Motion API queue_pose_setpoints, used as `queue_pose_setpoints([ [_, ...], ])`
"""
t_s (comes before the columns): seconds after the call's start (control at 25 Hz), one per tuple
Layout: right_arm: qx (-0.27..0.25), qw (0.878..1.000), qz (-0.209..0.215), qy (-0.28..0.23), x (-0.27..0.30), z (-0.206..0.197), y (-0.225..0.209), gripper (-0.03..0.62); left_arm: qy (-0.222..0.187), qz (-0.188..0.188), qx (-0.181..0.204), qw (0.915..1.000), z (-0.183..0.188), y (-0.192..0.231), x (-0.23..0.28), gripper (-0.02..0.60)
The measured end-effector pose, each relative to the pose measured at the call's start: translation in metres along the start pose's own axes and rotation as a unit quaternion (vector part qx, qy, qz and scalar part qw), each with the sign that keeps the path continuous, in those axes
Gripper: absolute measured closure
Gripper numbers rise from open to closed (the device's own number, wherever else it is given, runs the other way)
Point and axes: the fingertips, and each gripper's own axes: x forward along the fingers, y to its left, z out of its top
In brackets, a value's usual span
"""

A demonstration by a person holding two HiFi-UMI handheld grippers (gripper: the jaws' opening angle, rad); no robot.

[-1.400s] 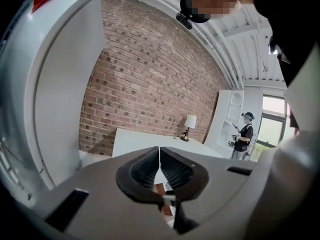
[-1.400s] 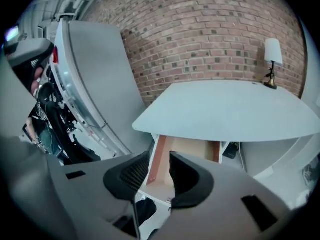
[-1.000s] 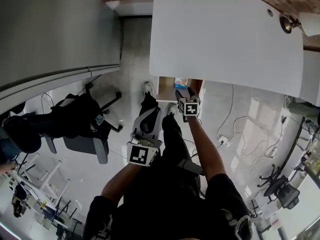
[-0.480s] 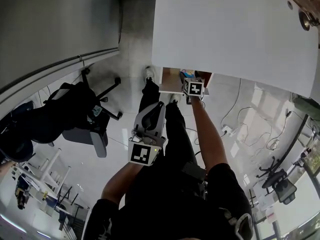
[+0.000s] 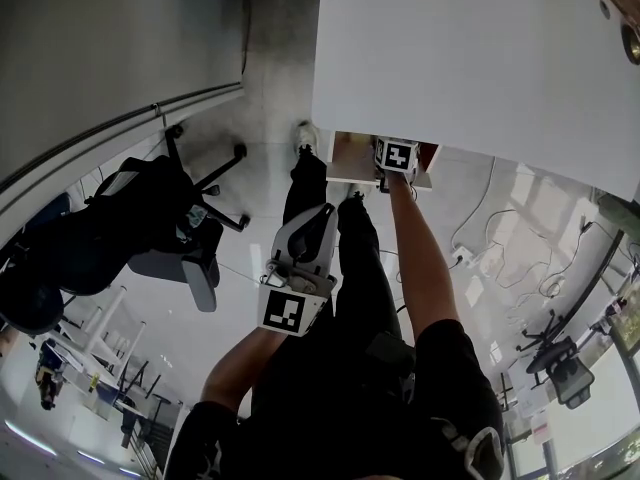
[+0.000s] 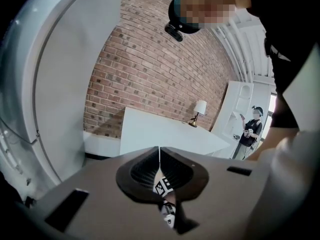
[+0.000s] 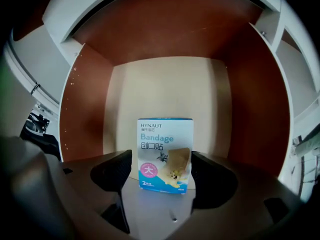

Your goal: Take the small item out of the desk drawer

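Observation:
The small item is a blue-and-white bandage box [image 7: 165, 154] lying flat on the pale floor of the open desk drawer [image 7: 165, 89]. My right gripper [image 7: 161, 160] reaches down into the drawer [image 5: 345, 158]. Its jaws are opening, one on each side of the box, and the pads do not press on it. In the head view the right gripper [image 5: 396, 156] hides the box. My left gripper [image 5: 312, 220] hangs in front of the person's legs, away from the drawer. In its own view the left gripper [image 6: 159, 156] is shut with nothing in it.
The white desk top [image 5: 470, 58] overhangs the drawer, whose red-brown side walls [image 7: 87, 104] close in on both sides. A black office chair [image 5: 160, 238] stands to the left. Cables [image 5: 500, 258] lie on the floor to the right. A lamp [image 6: 200, 107] stands on the desk.
My right gripper has moved forward to the drawer's mouth and now covers the box in the head view. The left gripper has stayed put by the legs.

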Motion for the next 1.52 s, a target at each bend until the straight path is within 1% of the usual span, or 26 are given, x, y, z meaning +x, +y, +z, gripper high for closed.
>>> queue_pose_setpoints([
  [0.12, -0.002, 1.000, -0.006, -0.014, 0.001, 0.008, -0.001, 0.235, 0.004, -0.002, -0.001, 1.0000, -0.003, 0.000, 0.003, 0.569],
  [0.28, -0.002, 1.000, -0.023, 0.018, 0.007, -0.003, -0.007, 0.235, 0.002, -0.004, 0.001, 1.0000, -0.002, 0.001, 0.006, 0.569],
  [0.36, 0.001, 0.999, -0.021, 0.028, 0.015, -0.007, -0.006, 0.235, 0.003, -0.005, 0.001, 1.0000, -0.003, 0.001, 0.007, 0.569],
  [0.44, -0.007, 1.000, -0.005, -0.001, 0.023, 0.004, 0.001, 0.230, 0.004, -0.004, 0.000, 1.0000, -0.005, 0.001, 0.008, 0.569],
  [0.52, -0.025, 0.999, -0.005, -0.039, 0.028, 0.018, -0.001, 0.227, 0.008, -0.004, -0.002, 1.0000, -0.006, 0.002, 0.008, 0.569],
  [0.56, -0.035, 0.997, -0.004, -0.066, 0.027, 0.030, 0.000, 0.226, 0.010, -0.003, -0.002, 0.9999, -0.007, 0.002, 0.008, 0.569],
  [0.64, -0.054, 0.989, 0.014, -0.135, 0.018, 0.065, 0.010, 0.226, 0.013, -0.003, -0.003, 0.9999, -0.009, 0.003, 0.009, 0.569],
  [0.68, -0.053, 0.989, 0.021, -0.139, 0.016, 0.069, 0.013, 0.227, 0.015, -0.003, -0.003, 0.9999, -0.009, 0.003, 0.009, 0.569],
  [0.72, -0.042, 0.992, 0.024, -0.119, 0.014, 0.061, 0.013, 0.227, 0.015, -0.004, -0.003, 0.9999, -0.009, 0.003, 0.009, 0.569],
  [0.8, 0.000, 0.999, 0.016, -0.038, 0.009, 0.027, 0.006, 0.227, 0.015, -0.005, -0.002, 0.9999, -0.007, 0.001, 0.010, 0.569],
  [0.84, 0.017, 1.000, 0.007, -0.006, 0.004, 0.013, 0.001, 0.227, 0.014, -0.006, -0.002, 0.9999, -0.005, 0.000, 0.009, 0.569],
  [0.88, 0.024, 1.000, 0.001, 0.005, -0.003, 0.007, -0.001, 0.227, 0.013, -0.006, -0.001, 0.9999, -0.002, -0.002, 0.007, 0.569],
  [1.0, 0.023, 1.000, 0.009, -0.016, -0.027, 0.011, 0.006, 0.227, 0.018, -0.007, 0.008, 0.9998, 0.006, -0.010, -0.002, 0.569],
  [1.08, 0.018, 0.999, 0.018, -0.029, -0.046, 0.012, 0.013, 0.227, 0.013, -0.008, 0.015, 0.9998, 0.014, -0.017, -0.009, 0.569],
  [1.12, 0.013, 0.999, 0.022, -0.035, -0.057, 0.011, 0.016, 0.227, 0.005, -0.008, 0.018, 0.9998, 0.020, -0.021, -0.013, 0.569],
  [1.24, 0.006, 0.998, 0.032, -0.054, -0.096, 0.008, 0.025, 0.226, -0.036, -0.009, 0.027, 0.9989, 0.044, -0.039, -0.032, 0.569],
  [1.4, -0.002, 0.996, 0.048, -0.077, -0.148, 0.000, 0.031, 0.227, -0.058, -0.008, 0.033, 0.9977, 0.064, -0.072, -0.058, 0.569],
  [1.52, -0.020, 0.994, 0.064, -0.084, -0.189, -0.022, 0.034, 0.227, -0.071, 0.001, 0.030, 0.9970, 0.073, -0.100, -0.085, 0.569],
])
